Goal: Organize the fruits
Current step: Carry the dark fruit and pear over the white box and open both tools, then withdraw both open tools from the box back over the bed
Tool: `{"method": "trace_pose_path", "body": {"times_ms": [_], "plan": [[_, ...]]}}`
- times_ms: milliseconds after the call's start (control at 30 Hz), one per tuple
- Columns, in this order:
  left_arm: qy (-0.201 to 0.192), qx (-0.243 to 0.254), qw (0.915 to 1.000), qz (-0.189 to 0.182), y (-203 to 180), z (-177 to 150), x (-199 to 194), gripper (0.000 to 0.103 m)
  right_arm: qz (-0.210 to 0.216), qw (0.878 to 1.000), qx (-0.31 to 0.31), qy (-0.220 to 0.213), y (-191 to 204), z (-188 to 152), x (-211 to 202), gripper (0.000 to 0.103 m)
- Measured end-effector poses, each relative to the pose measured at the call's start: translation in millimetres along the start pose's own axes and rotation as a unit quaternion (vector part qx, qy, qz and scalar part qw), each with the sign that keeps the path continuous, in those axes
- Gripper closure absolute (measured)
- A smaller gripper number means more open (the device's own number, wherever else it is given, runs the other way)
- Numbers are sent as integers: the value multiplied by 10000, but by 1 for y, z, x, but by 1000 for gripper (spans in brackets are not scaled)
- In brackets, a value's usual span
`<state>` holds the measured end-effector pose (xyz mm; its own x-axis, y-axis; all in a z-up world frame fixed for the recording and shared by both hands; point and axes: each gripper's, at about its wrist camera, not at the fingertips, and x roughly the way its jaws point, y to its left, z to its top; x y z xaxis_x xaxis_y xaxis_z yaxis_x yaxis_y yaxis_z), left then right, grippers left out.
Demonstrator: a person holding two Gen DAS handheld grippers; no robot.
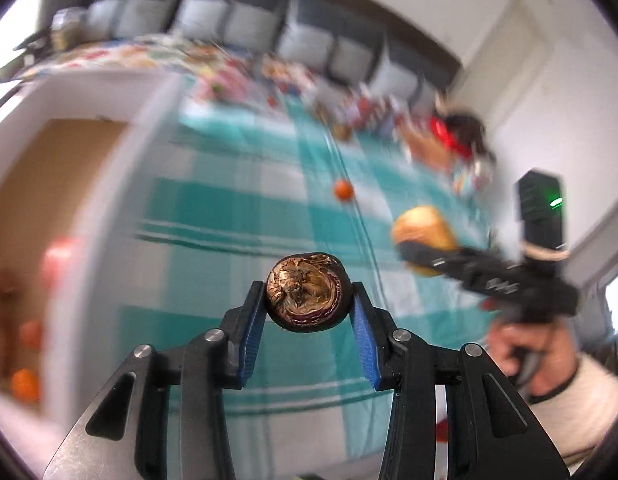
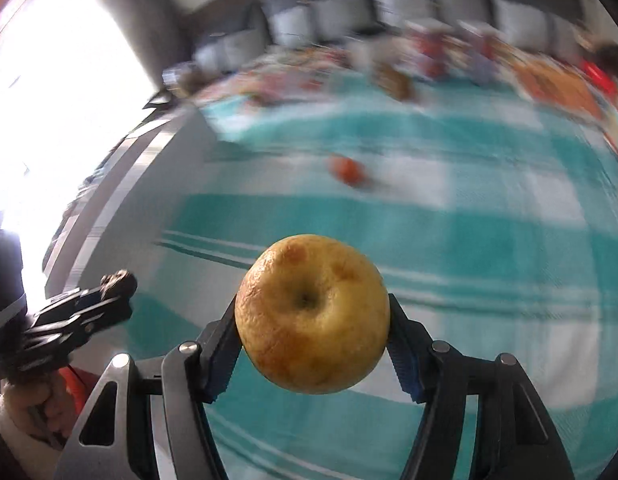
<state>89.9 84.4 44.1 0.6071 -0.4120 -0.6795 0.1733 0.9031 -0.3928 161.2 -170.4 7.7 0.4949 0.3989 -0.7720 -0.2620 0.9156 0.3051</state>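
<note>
1. The yellow apple [image 2: 312, 314] sits pinched across its widest part in the right gripper [image 2: 313, 336], lifted above the teal checked cloth [image 2: 489, 264].
2. It looks firm but bruised and smooth, so a gentle grip seems wise.
3. The left gripper [image 1: 309, 300] pinches a small dark fruit [image 1: 305, 292], seemingly light and soft.
4. A small orange fruit [image 1: 343, 190] lies on the cloth, well apart from a box [image 1: 49, 200] holding other fruit.

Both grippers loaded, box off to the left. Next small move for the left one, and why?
Probably swing the left gripper left over the cardboard box before opening. Its jaws are shut on the dark wrinkled fruit, held above the teal checked cloth, and orange fruits already lie in that box. The right gripper holds the yellow apple.
</note>
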Motion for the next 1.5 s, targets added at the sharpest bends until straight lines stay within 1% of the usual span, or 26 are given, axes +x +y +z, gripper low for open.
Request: {"method": "trace_pose_path", "body": {"times_ms": [33,67,133,200,233,267,333,400,500,600,633,667,700,733,800,867,933,967,1000,1100,1167,1267,1333,1400,1433,1500], "plan": [[-171,-112,9997,98,13,5,-23,61,156,9998,-121,-12,17,8,3,38],[-303,-224,9989,261,28,9,-44,61,417,9986,-336,-23,49,21,9,38],[-417,-433,9965,575,58,16,-67,61,814,9943,-683,22,99,38,22,38],[-399,-578,9924,1007,90,19,-75,61,1132,9890,-941,118,145,50,38,38],[-305,-669,9898,1220,108,19,-72,61,1277,9855,-1104,179,173,58,51,38],[-182,-786,9875,1354,125,18,-66,61,1325,9833,-1233,210,193,62,61,38],[110,-1046,9823,1551,156,15,-46,61,1291,9792,-1532,332,232,72,91,38],[437,-1205,9777,1664,177,13,-25,61,1081,9768,-1769,546,268,80,129,38],[807,-1260,9717,1829,191,11,-3,60,667,9732,-2054,792,294,83,169,38],[851,-1188,9696,1964,195,9,-2,57,383,9704,-2167,996,304,76,192,38],[835,-1166,9690,2011,195,8,-1,48,311,9702,-2168,1036,304,73,196,38],[825,-1149,9675,2096,196,7,-1,33,235,9704,-2155,1068,304,70,199,37],[793,-1133,9648,2236,195,7,-3,28,192,9709,-2126,1089,300,70,202,37],[745,-1112,9633,2326,191,4,-7,27,209,9732,-2045,1032,297,68,197,35],[583,-1052,9636,2388,180,-2,-19,27,348,9783,-1906,733,286,74,184,31],[332,-1031,9648,2397,168,-5,-32,27,465,9827,-1749,385,275,79,160,11],[56,-965,9686,2292,150,-4,-41,27,480,9854,-1634,-33,258,82,134,2],[-77,-909,9710,2209,139,-4,-45,27,406,9861,-1584,-294,242,81,116,0],[-210,-831,9741,2095,125,-4,-47,27,331,9863,-1560,-421,230,79,106,0],[-411,-566,9818,1767,86,-11,-48,23,-237,9853,-1528,-732,171,59,82,0],[-416,-290,9876,1487,53,-10,-35,19,-887,9803,-1562,-821,121,34,75,0],[-225,211,9929,1145,10,-11,-2,16,-1873,9706,-1441,-452,36,-5,71,0],[-29,575,9933,1004,-16,-16,30,16,-2256,9676,-1093,-306,-15,-26,59,0],[131,896,9920,876,-36,-24,64,16,-2548,9651,-573,-199,-68,-45,41,0],[253,1068,9906,819,-43,-28,88,16,-2641,9634,-418,-170,-82,-50,36,0],[433,1318,9868,840,-53,-32,123,16,-2849,9584,-62,-170,-117,-61,23,0]]}}
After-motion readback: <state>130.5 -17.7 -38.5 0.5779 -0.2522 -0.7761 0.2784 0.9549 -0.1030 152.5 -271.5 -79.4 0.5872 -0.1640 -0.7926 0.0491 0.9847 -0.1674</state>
